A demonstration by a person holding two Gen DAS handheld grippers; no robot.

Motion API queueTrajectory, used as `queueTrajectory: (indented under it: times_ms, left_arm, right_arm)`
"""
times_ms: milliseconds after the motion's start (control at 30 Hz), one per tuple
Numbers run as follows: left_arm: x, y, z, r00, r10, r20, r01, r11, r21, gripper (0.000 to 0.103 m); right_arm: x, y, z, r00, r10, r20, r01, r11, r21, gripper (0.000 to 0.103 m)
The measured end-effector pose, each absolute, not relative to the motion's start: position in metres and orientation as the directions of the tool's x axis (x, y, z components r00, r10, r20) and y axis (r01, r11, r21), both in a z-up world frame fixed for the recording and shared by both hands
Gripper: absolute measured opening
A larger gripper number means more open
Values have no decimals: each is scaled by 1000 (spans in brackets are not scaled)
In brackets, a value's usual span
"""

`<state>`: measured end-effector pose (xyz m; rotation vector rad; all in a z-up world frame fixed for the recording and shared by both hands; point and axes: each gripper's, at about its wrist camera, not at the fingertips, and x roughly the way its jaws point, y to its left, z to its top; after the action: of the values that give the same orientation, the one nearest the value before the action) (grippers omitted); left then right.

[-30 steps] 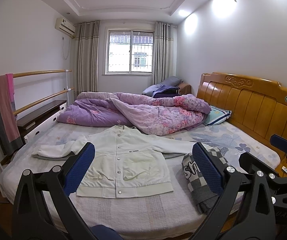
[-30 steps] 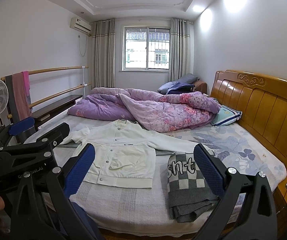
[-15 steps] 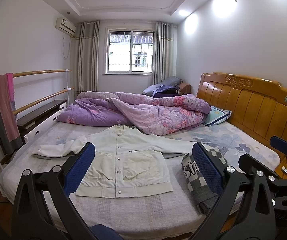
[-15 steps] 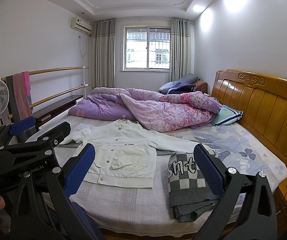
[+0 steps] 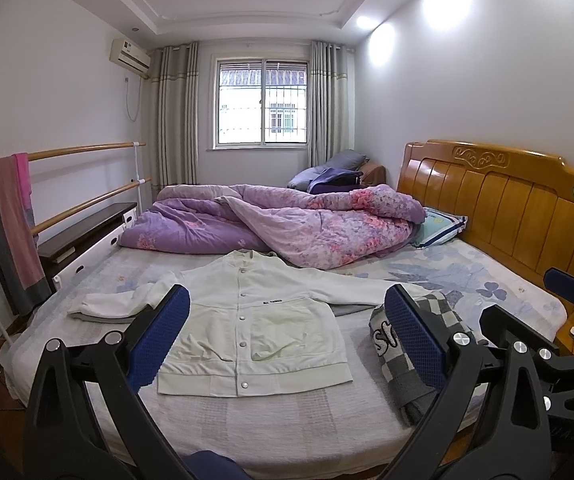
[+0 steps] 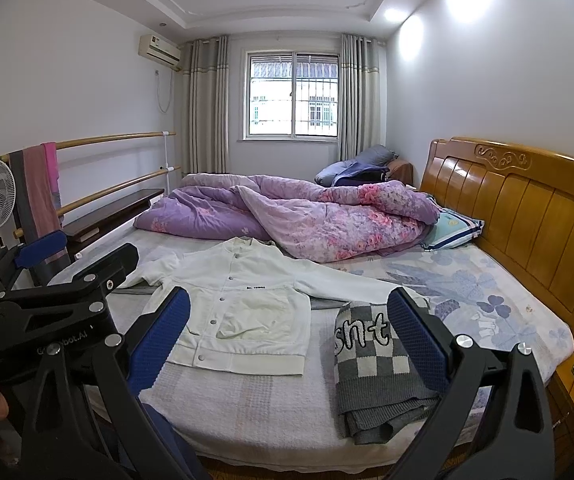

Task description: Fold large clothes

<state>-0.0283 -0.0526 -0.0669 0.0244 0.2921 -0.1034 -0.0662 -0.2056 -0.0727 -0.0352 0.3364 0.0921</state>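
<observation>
On the bed, white jacket flat

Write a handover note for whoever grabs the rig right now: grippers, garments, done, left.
Left gripper: open, empty, held above the near edge of the bed.
Right gripper: open, empty, same height, beside the left one.
White jacket: laid flat on the bed, front up, buttoned, both sleeves spread out to the sides. Not folded yet.
Grey checkered sweater: folded, lying to the right of the jacket near the bed edge. Looks done.
Purple quilt: bunched behind the jacket, touching its collar area; not part of the job.
Left to do: fold the jacket, probably sleeves in first, then the body.
</observation>
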Motion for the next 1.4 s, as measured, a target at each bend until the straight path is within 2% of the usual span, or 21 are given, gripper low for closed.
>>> queueTrajectory:
  times_ms: [1400]
  left_arm:
    - [-22, -46, -75, 952, -118, -282, 131, 991, 27, 98]
  right_arm:
    - [-60, -212, -79, 934, 60, -353, -70, 997, -15, 95]
